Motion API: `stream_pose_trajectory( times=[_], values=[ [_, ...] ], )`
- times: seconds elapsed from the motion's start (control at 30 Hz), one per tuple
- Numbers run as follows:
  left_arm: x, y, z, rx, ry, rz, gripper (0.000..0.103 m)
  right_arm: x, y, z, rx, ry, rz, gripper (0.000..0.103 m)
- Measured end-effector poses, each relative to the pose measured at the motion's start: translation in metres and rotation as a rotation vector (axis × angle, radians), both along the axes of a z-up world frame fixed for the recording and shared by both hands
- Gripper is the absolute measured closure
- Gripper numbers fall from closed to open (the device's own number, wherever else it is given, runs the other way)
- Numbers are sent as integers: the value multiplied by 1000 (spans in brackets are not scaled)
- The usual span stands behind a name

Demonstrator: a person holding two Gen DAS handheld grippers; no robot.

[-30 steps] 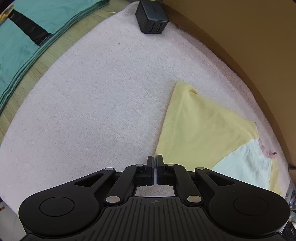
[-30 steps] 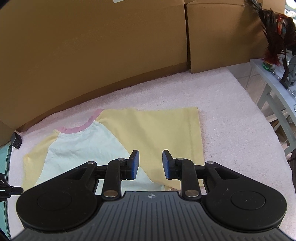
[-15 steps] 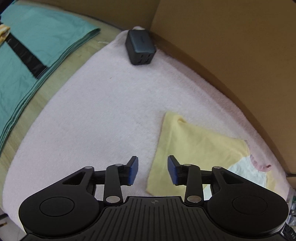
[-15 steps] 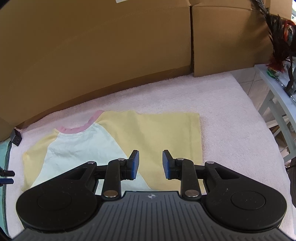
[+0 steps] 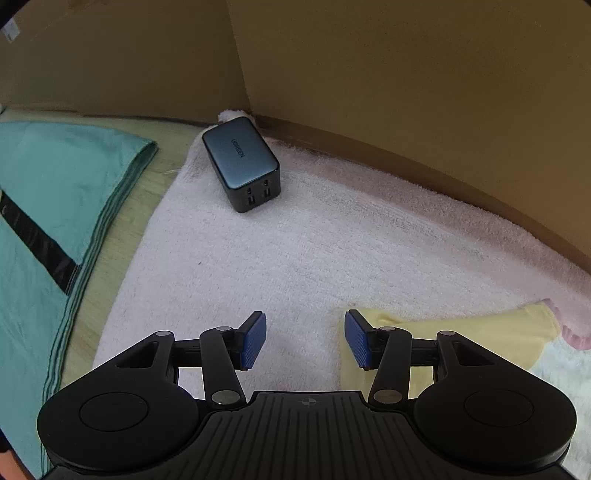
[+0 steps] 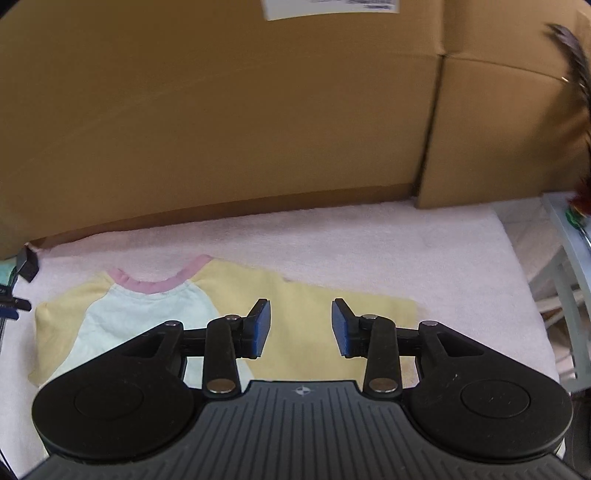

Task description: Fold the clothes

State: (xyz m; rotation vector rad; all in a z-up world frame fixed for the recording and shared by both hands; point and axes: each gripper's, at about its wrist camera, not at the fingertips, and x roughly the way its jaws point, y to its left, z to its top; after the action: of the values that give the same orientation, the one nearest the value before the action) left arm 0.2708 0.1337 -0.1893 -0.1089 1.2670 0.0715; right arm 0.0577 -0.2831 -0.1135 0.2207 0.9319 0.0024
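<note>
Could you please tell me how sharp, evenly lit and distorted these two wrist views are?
Left wrist view: sharp, the lettering on the dark grey charger block is legible; the brown cardboard wall is dim; fisheye bends the pale pink towel edge. Right wrist view: softer, the yellow and mint shirt with pink collar is slightly blurred, the dark feathers smeared; lighting even.

Your left tool point(image 5: 304, 341) is hovering with jaws just spread, empty, over the towel point(image 5: 295, 251) beside the yellow shirt point(image 5: 480, 332).

Shirt's near hem point(image 6: 317, 369) hidden behind the gripper body, white label point(image 6: 328, 5) cropped (print unreadable), dark feathers point(image 6: 576, 55) blurred, perhaps a duster
</note>
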Motion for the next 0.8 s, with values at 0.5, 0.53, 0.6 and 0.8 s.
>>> stream_pose_trajectory(
  times=[0.5, 0.53, 0.6, 0.8],
  values=[
    [18, 8, -18, -236, 75, 19, 103, 53, 46, -23, -32, 22, 153, 55],
    [17, 12, -17, -265, 70, 48, 103, 55, 46, -25, -37, 22, 149, 55],
    [13, 19, -16, -295, 60, 100, 103, 60, 47, -27, -55, 23, 158, 55],
    [3, 39, -23, -359, 60, 251, 103, 76, 55, -37, -83, 17, 247, 55]
  ],
)
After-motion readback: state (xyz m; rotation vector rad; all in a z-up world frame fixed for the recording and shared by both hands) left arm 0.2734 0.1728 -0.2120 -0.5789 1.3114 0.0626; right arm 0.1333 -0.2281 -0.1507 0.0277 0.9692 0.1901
